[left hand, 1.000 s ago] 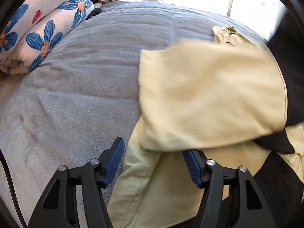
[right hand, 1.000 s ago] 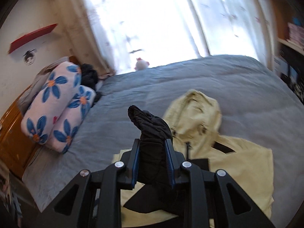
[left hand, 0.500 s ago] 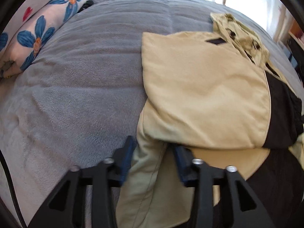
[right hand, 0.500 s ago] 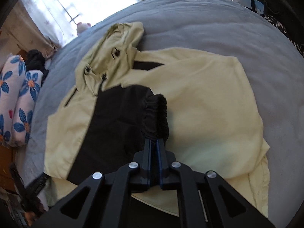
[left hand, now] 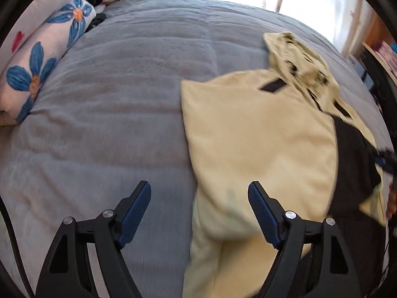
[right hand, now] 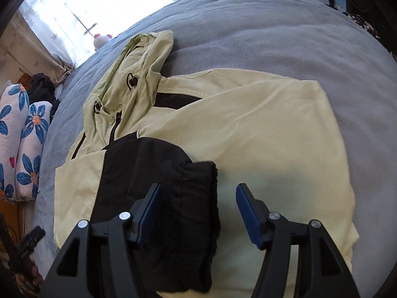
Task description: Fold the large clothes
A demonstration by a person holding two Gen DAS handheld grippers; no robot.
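Right wrist view: the yellow jacket (right hand: 248,134) is being shown spread on the grey bed (right hand: 273,32), hood toward the upper left, its black sleeve (right hand: 158,188) lying folded across it between the right gripper (right hand: 198,213) fingers, whose jaws have just been opening and are gripping nothing. In the left wrist view the left gripper (left hand: 199,214), its jaws likewise just opened and empty, is being held over the jacket's left edge; the lower hem is being cut off by the frame.

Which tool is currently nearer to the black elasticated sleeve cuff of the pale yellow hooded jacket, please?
Right. The right tool stands open directly over the black cuff, which lies between its fingers. The left tool is open at the jacket's opposite edge, over grey bedding.
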